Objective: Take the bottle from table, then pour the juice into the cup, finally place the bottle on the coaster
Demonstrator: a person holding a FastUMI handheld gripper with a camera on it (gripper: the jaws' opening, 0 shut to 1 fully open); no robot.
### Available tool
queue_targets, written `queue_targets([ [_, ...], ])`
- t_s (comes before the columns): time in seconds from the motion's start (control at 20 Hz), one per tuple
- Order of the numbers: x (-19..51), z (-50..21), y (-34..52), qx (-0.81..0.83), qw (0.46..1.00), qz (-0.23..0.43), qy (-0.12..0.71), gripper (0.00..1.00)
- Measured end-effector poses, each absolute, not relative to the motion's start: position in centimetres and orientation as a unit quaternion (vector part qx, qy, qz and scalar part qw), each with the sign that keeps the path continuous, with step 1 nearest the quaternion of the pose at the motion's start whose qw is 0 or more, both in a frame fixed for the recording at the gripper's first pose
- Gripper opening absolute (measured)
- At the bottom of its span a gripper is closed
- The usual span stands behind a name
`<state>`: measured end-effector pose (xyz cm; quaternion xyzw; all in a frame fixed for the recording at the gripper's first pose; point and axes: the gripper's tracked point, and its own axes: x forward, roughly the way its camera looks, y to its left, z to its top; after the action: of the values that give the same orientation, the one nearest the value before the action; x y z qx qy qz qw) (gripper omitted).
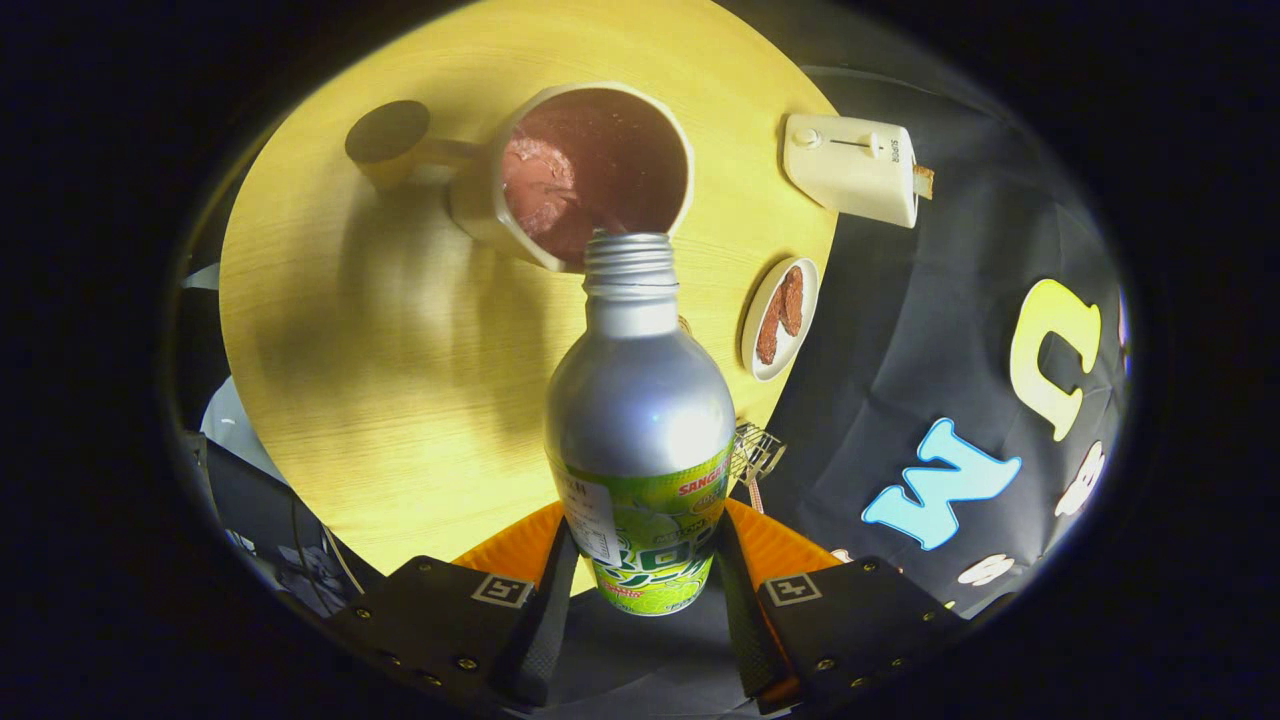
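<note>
A silver aluminium bottle (640,400) with a green label is held between my fingers, and my gripper (645,580) is shut on its lower body. The bottle is tipped forward, with its uncapped threaded mouth at the rim of a cream cup (575,175). Reddish-brown juice with foam fills the cup. The cup stands on the round wooden table (350,380). A dark round coaster (387,132) lies on the table just beyond the cup's handle side.
A cream toaster (855,168) with a slice in it sits at the table's edge. A small white plate (780,317) with brown food lies beside the bottle's neck. A metal fork (755,458) lies near the bottle's shoulder.
</note>
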<state>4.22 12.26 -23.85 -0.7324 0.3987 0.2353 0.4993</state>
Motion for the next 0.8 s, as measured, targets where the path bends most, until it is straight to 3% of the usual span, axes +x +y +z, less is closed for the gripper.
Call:
queue_targets([
  [0.8,4.5,-22.5,11.8,-0.753,0.465,0.228,0.405,0.69],
])
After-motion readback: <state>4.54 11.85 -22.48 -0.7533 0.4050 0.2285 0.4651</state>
